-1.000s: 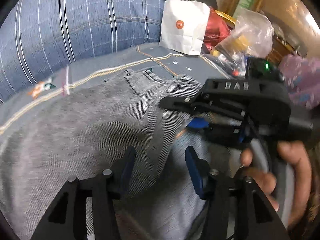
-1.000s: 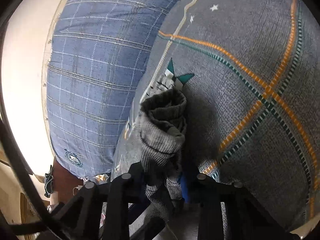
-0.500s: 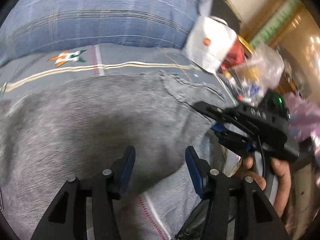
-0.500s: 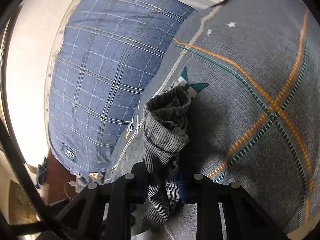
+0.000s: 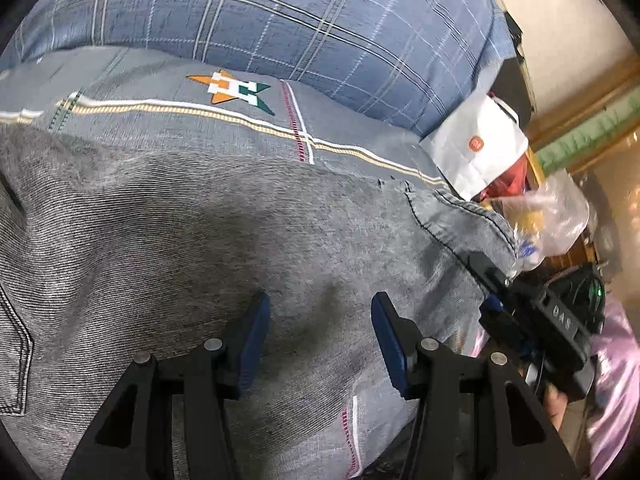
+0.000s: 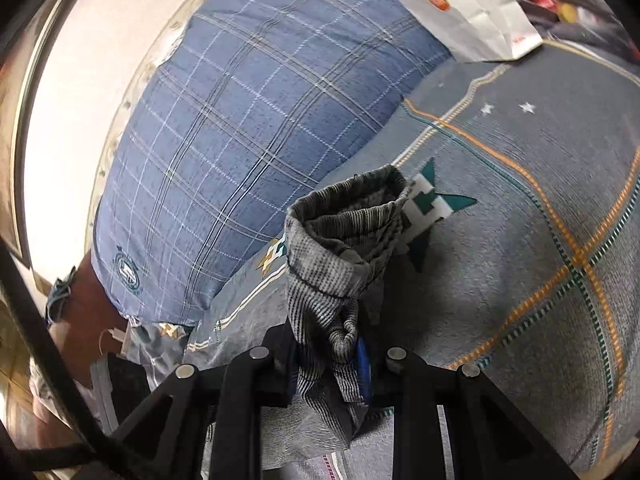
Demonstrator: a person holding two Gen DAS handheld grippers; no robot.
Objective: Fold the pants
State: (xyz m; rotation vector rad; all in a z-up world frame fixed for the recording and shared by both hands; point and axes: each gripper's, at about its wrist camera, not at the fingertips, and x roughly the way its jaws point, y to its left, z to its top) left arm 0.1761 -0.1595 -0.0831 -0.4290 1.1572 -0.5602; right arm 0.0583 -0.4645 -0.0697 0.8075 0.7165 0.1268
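Note:
Grey pants (image 5: pixel 192 240) lie spread over the bed's grey patterned sheet (image 5: pixel 168 92) in the left wrist view, their seamed edge at the right. My left gripper (image 5: pixel 320 304) hangs just above the cloth, open, with nothing between its blue pads (image 5: pixel 256 336). At the right of that view my right gripper (image 5: pixel 486 284) holds the pants' edge, a hand behind it. In the right wrist view my right gripper (image 6: pixel 332 356) is shut on a bunched pant leg (image 6: pixel 340 248), whose open hem stands up above the jaws.
A blue plaid pillow (image 5: pixel 304 20) lies along the back of the bed. A white paper bag (image 5: pixel 476 152), a red bag (image 5: pixel 512 184) and a clear plastic bag (image 5: pixel 552 216) crowd the right end. Pink fabric (image 5: pixel 612 380) lies beyond the bed's edge.
My left gripper has swept sideways over the pants and rolled, still open. My right gripper has lifted and rolled with the pant leg still in its grip.

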